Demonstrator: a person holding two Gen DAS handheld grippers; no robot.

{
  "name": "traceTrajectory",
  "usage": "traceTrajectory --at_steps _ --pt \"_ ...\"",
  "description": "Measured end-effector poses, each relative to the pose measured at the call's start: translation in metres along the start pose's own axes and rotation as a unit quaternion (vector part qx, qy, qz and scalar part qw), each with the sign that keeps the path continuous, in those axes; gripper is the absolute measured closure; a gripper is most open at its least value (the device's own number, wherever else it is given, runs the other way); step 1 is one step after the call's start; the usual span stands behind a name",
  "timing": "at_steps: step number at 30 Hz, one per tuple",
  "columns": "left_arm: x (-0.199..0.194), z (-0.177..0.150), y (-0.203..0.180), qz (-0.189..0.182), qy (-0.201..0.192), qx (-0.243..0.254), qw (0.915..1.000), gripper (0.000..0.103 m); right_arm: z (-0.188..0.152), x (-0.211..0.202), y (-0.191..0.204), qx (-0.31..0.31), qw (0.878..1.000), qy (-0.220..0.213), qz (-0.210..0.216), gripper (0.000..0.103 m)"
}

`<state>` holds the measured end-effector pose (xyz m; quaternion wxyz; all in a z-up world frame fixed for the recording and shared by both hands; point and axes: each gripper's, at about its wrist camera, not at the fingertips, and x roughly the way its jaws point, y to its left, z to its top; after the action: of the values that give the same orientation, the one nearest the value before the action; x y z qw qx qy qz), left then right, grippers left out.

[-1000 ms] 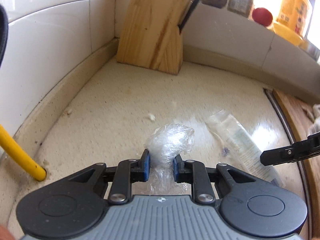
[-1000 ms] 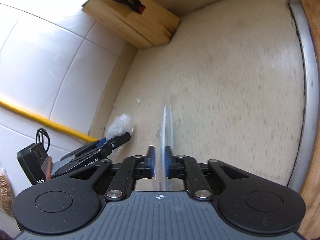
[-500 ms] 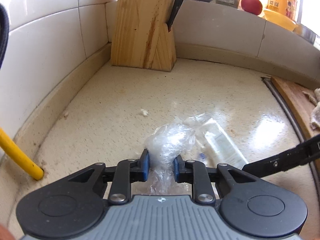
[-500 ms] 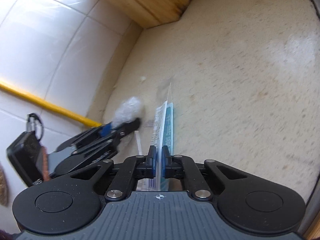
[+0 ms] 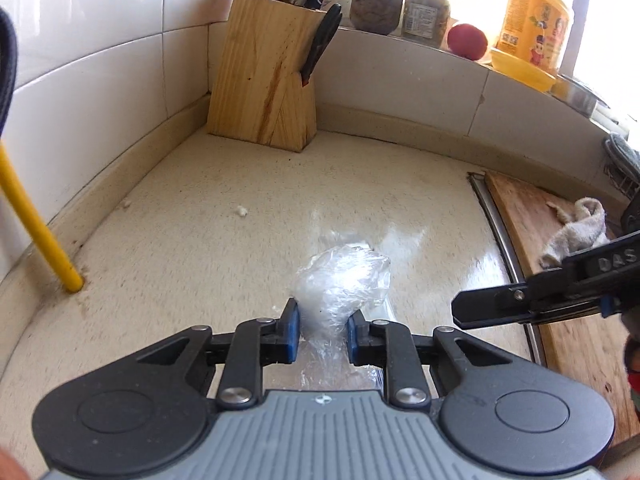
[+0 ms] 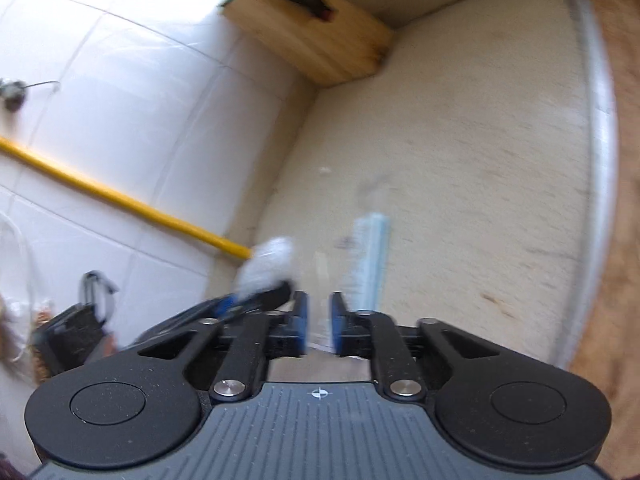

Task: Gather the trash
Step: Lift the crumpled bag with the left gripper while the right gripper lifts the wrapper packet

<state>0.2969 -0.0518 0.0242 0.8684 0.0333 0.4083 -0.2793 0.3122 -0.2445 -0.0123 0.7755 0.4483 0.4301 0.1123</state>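
Item one — crumpled clear plastic wad (image 5: 344, 284), clamped in the left gripper (image 5: 322, 330) jaws, lifted off the counter (image 5: 200, 240) well in front of the knife block (image 5: 268, 72), likely for carrying to disposal.

Item two — flat blue-white wrapper (image 6: 370, 256), edge-on at the right gripper (image 6: 318, 324); jaws slightly parted, view blurred, so cannot tell whether it is gripped.

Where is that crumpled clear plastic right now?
In the left wrist view the crumpled clear plastic sits pinched between the left gripper fingers, above the counter.
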Motion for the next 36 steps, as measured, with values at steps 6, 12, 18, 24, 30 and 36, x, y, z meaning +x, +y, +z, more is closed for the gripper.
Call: traceTrajectory --at_steps 6,12,18,24,30,36 --pt "-0.004 -0.019 0.022 -0.008 0.026 -0.064 0.9976 0.084 -0.005 0.013 -0.033 0.079 0.995 0.043 0.051 0.066" --pt "0.008 -0.024 0.033 -0.029 0.037 -0.101 0.9938 0.084 -0.001 0.028 -0.042 0.115 0.991 0.038 0.059 0.054" --pt "0.018 -0.025 0.039 -0.065 0.040 -0.113 0.9906 0.083 0.014 0.060 -0.035 0.122 0.990 0.053 0.049 0.071" --pt "0.019 -0.026 0.051 -0.096 0.040 -0.131 0.9859 0.083 0.031 0.090 -0.021 0.119 0.989 0.070 0.059 0.059" --pt "0.020 -0.024 0.046 -0.097 0.041 -0.109 0.9884 0.083 0.045 0.117 0.009 0.030 0.995 0.096 0.007 0.079" --pt "0.020 -0.021 0.031 -0.066 0.040 -0.074 0.9943 0.083 0.050 0.110 0.020 -0.015 0.996 0.086 0.010 0.095"
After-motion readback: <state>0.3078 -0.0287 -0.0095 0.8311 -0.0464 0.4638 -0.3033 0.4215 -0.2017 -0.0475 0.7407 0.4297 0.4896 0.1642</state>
